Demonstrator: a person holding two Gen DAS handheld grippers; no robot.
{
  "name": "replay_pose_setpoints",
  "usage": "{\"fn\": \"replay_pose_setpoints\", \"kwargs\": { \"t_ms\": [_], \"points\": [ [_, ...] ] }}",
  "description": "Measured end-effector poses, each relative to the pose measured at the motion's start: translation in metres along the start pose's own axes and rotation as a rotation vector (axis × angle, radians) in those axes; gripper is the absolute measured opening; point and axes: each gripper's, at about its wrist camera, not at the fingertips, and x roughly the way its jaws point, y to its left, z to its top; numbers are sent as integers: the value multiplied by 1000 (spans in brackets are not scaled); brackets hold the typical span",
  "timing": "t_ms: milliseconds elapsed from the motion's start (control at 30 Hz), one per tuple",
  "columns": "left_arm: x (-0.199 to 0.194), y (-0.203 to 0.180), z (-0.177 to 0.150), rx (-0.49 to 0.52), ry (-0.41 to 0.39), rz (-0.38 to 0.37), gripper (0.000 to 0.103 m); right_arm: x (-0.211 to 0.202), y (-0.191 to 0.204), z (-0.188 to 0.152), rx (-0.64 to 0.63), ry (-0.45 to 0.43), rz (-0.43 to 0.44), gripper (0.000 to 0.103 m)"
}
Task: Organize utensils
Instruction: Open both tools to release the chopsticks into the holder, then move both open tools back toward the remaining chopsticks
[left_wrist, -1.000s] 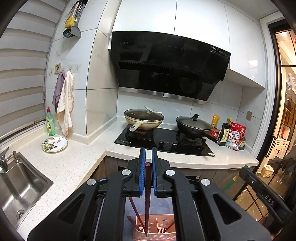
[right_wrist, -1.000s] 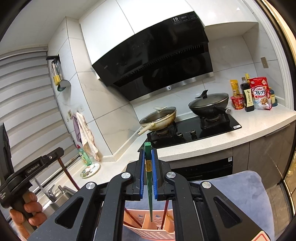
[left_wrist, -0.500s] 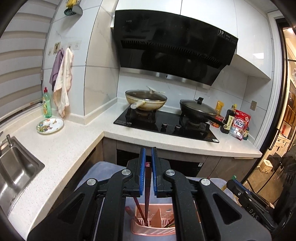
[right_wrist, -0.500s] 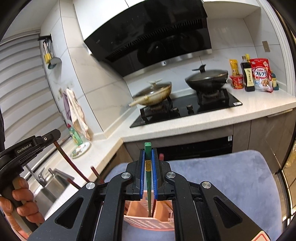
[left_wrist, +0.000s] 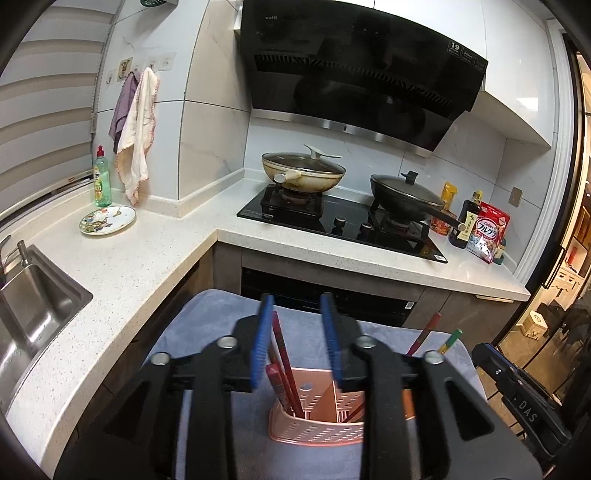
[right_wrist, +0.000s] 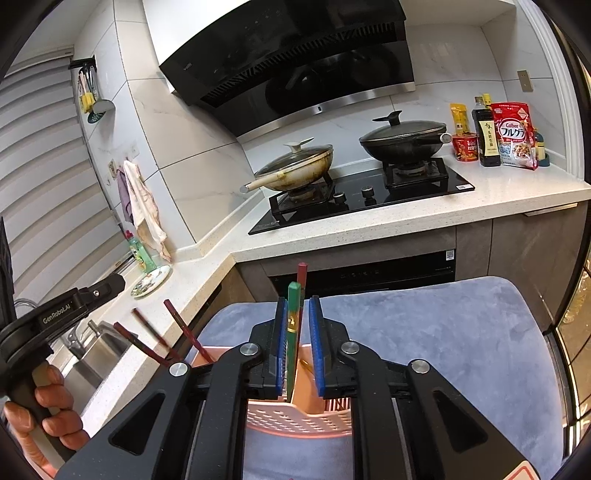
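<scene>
A: Left wrist view, nearest first. The left gripper (left_wrist: 297, 339) has just been opening; its jaws now stand apart with clear air on both sides. The dark red chopstick (left_wrist: 281, 345) leans between them, close against the left pad, lower end down in the pink utensil basket (left_wrist: 314, 428) just below and ahead.

B: Released, then. Risk?

A: The stick is tilted, not upright. If the hand pulls back on a slant, the left pad could drag it out, or tip the light basket on the soft blue-grey cloth (left_wrist: 218, 314).

B: Right wrist view?

A: The right gripper (right_wrist: 298, 347) has also just been parting, only narrowly. The green chopstick (right_wrist: 291, 332) stands between the jaws, near the left pad. I cannot tell whether that pad touches it. Its tip reaches into the pink utensil basket (right_wrist: 295, 421) under the jaws.

B: What could go wrong there?

A: With so little gap, lifting now may carry the stick back up. Further left of the jaws, the other red chopsticks (right_wrist: 184, 332) lean outward and could be knocked by the left hand (right_wrist: 48, 406) holding its tool.

B: Beyond?

A: The counter edge and the stove (right_wrist: 369, 192), well clear.
</scene>
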Motion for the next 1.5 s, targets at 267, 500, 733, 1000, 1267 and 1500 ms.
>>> {"fn": "replay_pose_setpoints", "kwargs": {
  "t_ms": [267, 500, 733, 1000, 1267, 1500],
  "points": [
    [-24, 2, -4, 1, -8, -4, 34, -30, 4, -4, -13, -12, 7, 13],
    [-51, 6, -24, 5, 10, 3, 37, -61, 10, -28, -38, 9, 19, 16],
    [-76, 15, -65, 23, 54, 27, 41, -93, 9, -72, -58, 60, 15, 22],
    [-95, 25, -117, 22, 136, 40, 41, -116, 10, -127, -87, 148, 4, 22],
    [-107, 32, -166, 45, 218, 59, 41, -130, 7, -186, -111, 250, -26, 22],
    [-108, 38, -213, 56, 316, 81, 41, -132, 11, -234, -136, 338, -31, 22]
  ]
}}
